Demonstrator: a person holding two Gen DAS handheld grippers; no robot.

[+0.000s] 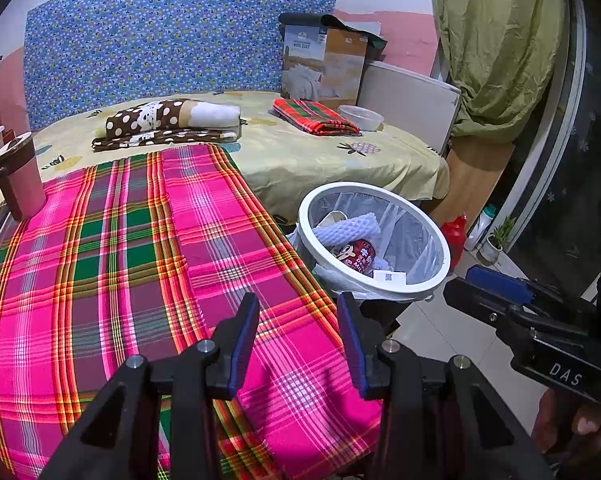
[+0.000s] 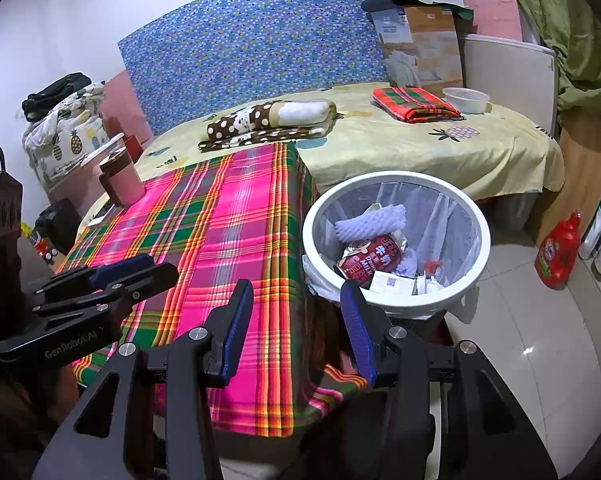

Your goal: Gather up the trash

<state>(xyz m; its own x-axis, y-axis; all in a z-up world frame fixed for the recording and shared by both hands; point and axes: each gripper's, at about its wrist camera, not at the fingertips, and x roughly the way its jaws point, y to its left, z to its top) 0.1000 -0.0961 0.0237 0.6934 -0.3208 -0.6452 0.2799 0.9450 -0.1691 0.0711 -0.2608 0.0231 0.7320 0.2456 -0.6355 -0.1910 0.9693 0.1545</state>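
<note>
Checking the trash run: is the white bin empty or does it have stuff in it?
Not empty: the white bin holds a red can and foam wrap.

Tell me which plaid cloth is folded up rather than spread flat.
The small red-and-green plaid cloth on the yellow bedsheet, beside the plastic bowl. The large pink plaid cloth lies spread flat.

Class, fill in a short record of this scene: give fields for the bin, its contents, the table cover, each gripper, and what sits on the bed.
bin: white-rimmed trash bin with clear liner, on the floor beside the table
contents: red milk can, white foam wrap, paper scraps
table cover: pink-green plaid cloth
left gripper: open, empty, over the cloth
right gripper: open, empty, near the bin
bed: folded polka-dot blanket, folded red plaid cloth, plastic bowl
</note>
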